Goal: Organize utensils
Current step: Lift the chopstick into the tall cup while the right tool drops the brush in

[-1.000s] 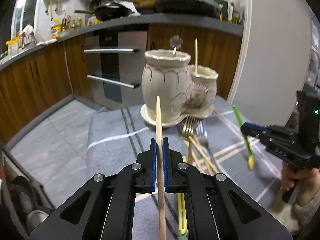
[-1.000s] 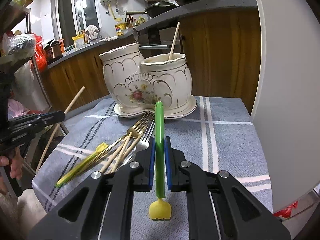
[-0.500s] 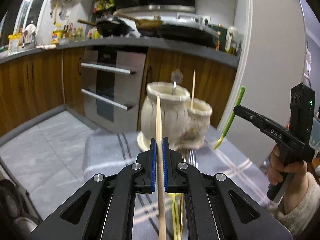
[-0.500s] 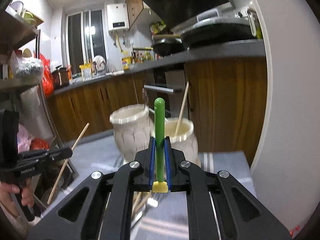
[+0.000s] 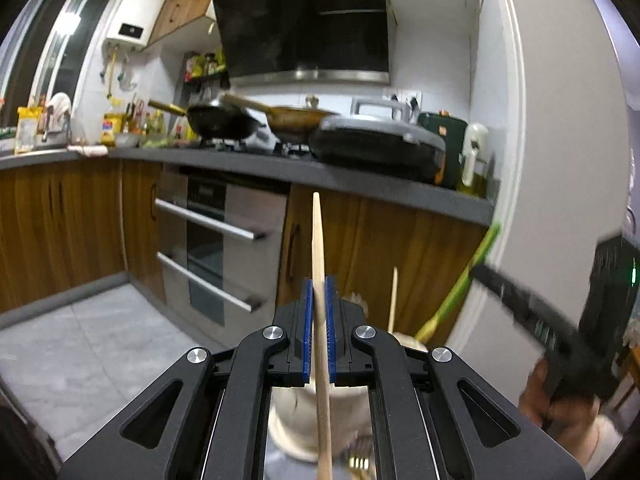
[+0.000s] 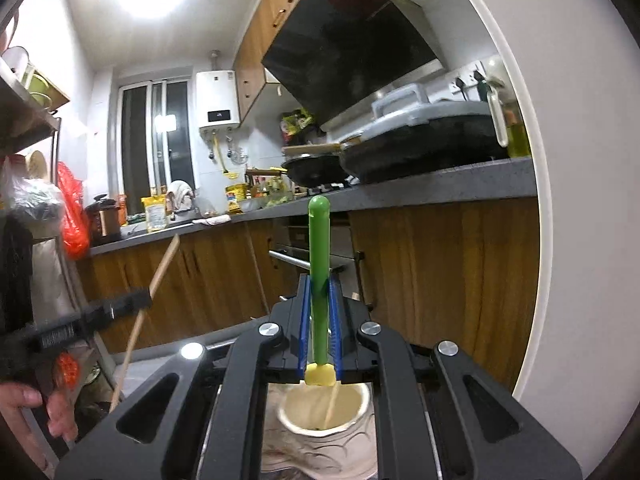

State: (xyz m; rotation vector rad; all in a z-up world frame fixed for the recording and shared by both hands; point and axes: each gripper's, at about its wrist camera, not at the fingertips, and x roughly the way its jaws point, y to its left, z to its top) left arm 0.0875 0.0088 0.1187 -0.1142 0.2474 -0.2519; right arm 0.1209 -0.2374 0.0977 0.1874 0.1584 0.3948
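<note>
My left gripper (image 5: pixel 319 292) is shut on a wooden chopstick (image 5: pixel 320 260) that stands upright above the cream ceramic utensil holder (image 5: pixel 296 420). My right gripper (image 6: pixel 320 292) is shut on a green-handled utensil with a yellow end (image 6: pixel 319 256), held upright right over the holder's open pot (image 6: pixel 320 410), where one wooden chopstick (image 6: pixel 332 404) stands. In the left wrist view the right gripper (image 5: pixel 476 272) holds the green utensil (image 5: pixel 460 284) at the right. In the right wrist view the left gripper (image 6: pixel 140 300) holds its chopstick (image 6: pixel 148 296) at the left.
Gold forks (image 5: pixel 358 460) lie on the grey cloth just below the holder. A kitchen counter (image 5: pixel 320 172) with pans, an oven (image 5: pixel 216 248) and wooden cabinets stand behind. A white wall (image 6: pixel 580 240) is close on the right.
Both grippers have risen and tilted up, so the holder now sits low under the fingers. The green utensil's yellow end now hangs over the pot's opening.
</note>
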